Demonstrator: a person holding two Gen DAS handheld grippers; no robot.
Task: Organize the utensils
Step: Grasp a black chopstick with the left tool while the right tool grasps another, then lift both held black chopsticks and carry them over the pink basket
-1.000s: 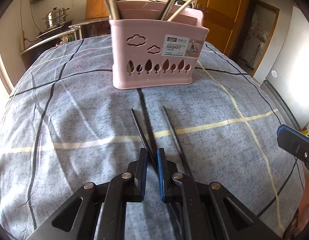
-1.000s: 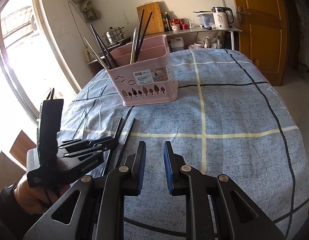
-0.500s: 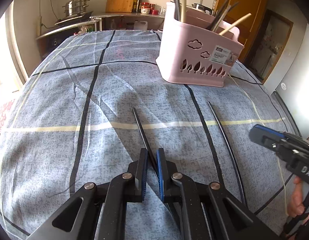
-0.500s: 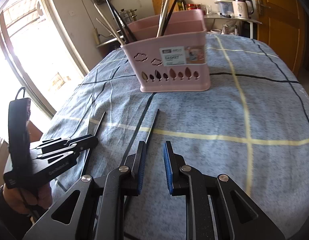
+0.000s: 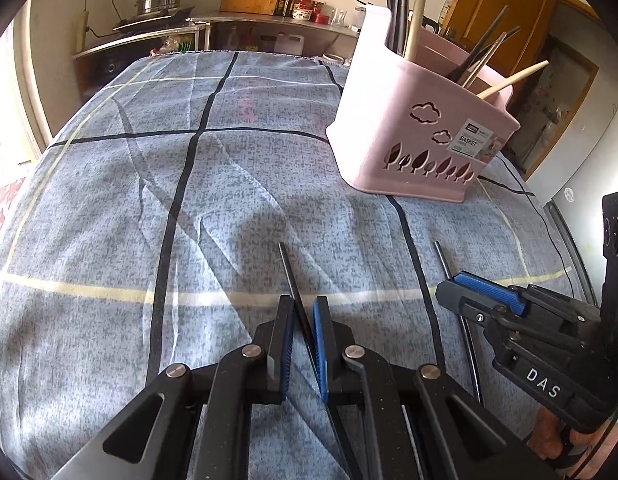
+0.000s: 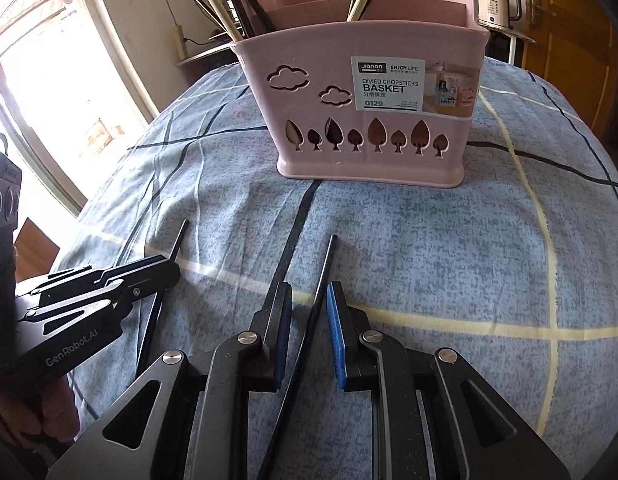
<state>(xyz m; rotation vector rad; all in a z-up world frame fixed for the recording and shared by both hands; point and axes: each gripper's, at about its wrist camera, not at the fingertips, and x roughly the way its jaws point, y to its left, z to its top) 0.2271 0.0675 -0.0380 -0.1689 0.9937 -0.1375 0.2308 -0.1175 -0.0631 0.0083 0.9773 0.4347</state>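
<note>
On the desk, under a blue checked cloth [image 6: 429,248], two black chopsticks lie in front of the pink basket [image 6: 373,112], each now lined up with a gripper. A second ago the left gripper [image 5: 303,308] faced the basket head-on with both chopsticks ahead of it; since then it has swung so that the basket sits up to its right and only the left chopstick [image 5: 288,268] runs out from between its fingers. Its jaws stand narrowly apart around that stick, and whether the pads actually touch it cannot be told. The right gripper [image 6: 309,296] has moved in closer to the basket and now straddles the right chopstick [image 6: 323,276], jaws spread with clear gaps on both sides, so nothing is pinched yet.

My reading is that both sticks are about to be picked up together, a step ahead of dropping them in the basket, where other chopsticks already stand.

Each stick's long axis runs roughly from the gripper toward the basket, far tip pointing at it; the right one leans slightly rightward as it goes away. The two lie near each other, apart, about parallel, with a dark stripe of the cloth between them.
</note>
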